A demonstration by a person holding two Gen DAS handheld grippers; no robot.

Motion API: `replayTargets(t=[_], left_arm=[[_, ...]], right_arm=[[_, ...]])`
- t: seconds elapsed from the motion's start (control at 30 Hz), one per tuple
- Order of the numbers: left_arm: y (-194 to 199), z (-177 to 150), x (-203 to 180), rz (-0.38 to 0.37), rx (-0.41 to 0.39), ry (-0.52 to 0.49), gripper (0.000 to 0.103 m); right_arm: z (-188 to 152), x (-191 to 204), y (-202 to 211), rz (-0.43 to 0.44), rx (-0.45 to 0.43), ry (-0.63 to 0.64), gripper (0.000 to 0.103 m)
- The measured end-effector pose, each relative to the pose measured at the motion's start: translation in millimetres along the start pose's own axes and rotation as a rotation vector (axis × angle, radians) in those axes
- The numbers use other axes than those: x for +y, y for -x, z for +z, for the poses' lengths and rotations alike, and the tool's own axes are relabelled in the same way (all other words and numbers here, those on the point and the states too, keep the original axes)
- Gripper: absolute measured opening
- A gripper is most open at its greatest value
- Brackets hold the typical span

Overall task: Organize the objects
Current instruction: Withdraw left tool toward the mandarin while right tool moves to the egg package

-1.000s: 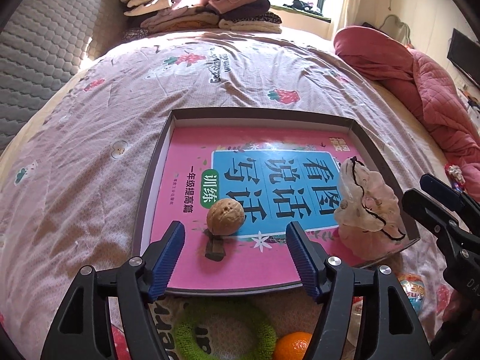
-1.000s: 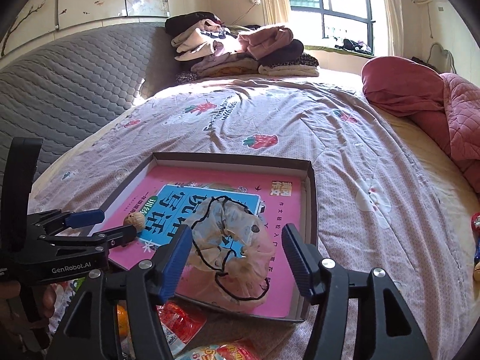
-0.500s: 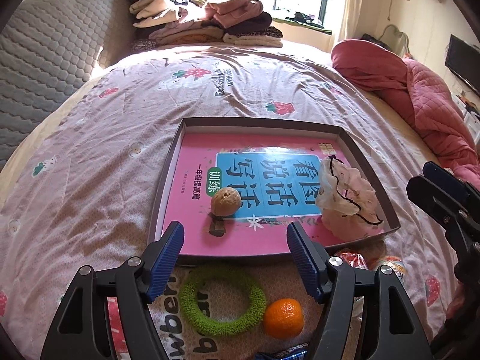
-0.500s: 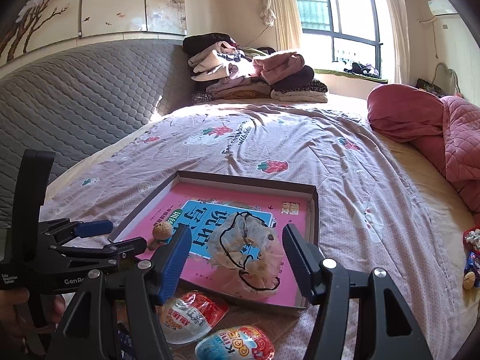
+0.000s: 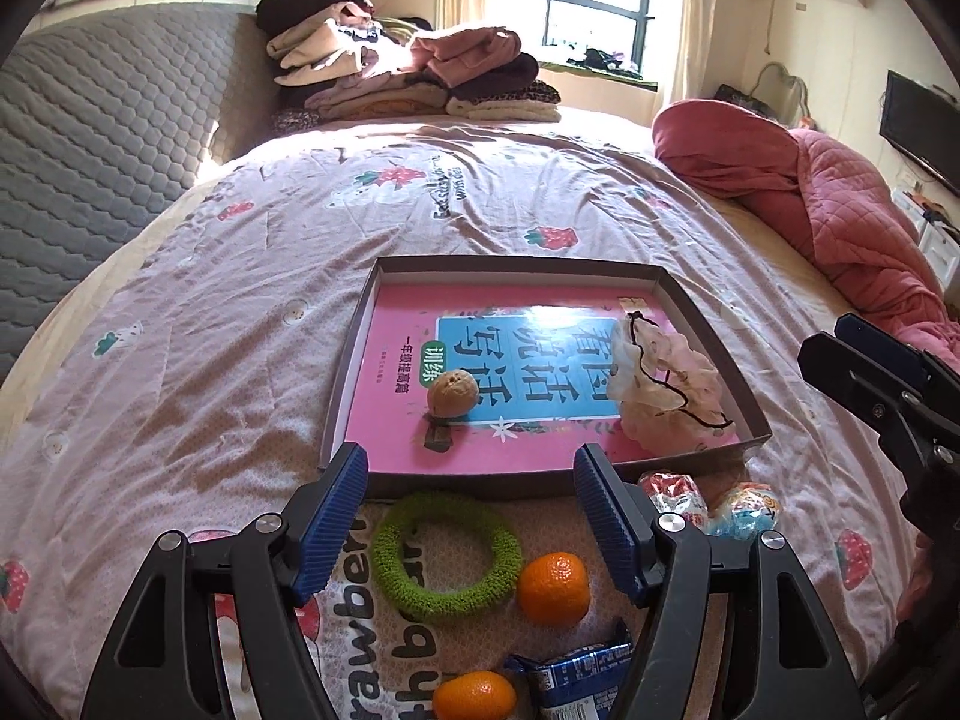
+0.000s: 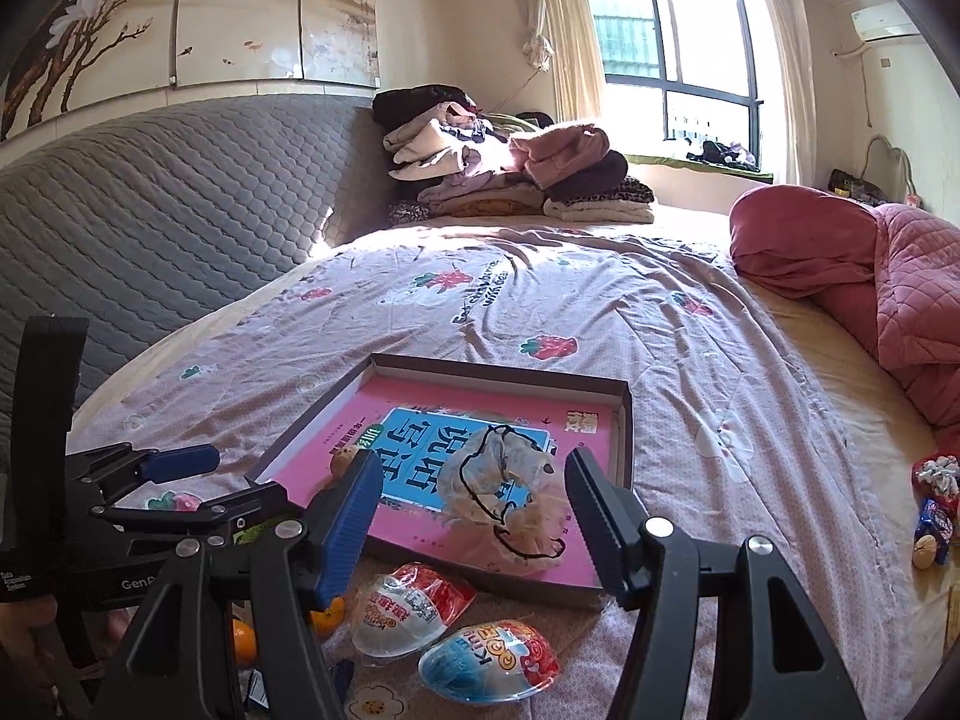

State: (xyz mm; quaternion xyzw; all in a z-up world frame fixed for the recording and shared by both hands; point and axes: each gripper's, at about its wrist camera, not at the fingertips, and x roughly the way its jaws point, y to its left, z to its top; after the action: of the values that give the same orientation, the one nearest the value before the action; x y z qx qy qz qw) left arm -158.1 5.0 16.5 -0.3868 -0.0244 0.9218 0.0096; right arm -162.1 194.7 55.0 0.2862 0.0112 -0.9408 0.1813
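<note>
A shallow brown box (image 5: 354,324) (image 6: 627,420) on the bed holds a pink book (image 5: 414,312), a walnut (image 5: 453,393), a small dark clip (image 5: 438,438) and a pale frilly scrunchie (image 5: 663,396) (image 6: 504,498). In front of the box lie a green ring (image 5: 444,552), two oranges (image 5: 553,588), a blue packet (image 5: 576,672) and two egg-shaped snack packs (image 6: 411,606) (image 6: 489,660). My left gripper (image 5: 471,516) is open and empty above the ring. My right gripper (image 6: 474,522) is open and empty, near the scrunchie and above the snack packs.
Folded clothes (image 5: 414,78) are piled at the far end of the bed. A red quilt (image 5: 840,222) lies at the right. A grey padded headboard (image 6: 168,204) runs along the left. Small toys (image 6: 933,504) lie at the bed's right edge.
Both grippers have pulled back and up from the box. The ring, oranges, blue packet and snack packs have come into view. Both stay open; nothing was picked up.
</note>
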Motion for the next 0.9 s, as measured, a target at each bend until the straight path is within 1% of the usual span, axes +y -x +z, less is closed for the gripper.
replayTargets(t=[0.37,0.63,0.9], left_arm=[[11,-17,2,0.005,0.000,-0.006,0.073],[13,-33,8,0.011,0.019,-0.009,0.073],[13,-44,12,0.017,0.033,-0.015,0.073]], right_arm=[[-13,3,5,-0.015,0.020,-0.013,0.063],[-24,11,11,-0.023,0.023,-0.003,0.063],[-36,8,9,-0.045,0.052,-0.016,0.063]])
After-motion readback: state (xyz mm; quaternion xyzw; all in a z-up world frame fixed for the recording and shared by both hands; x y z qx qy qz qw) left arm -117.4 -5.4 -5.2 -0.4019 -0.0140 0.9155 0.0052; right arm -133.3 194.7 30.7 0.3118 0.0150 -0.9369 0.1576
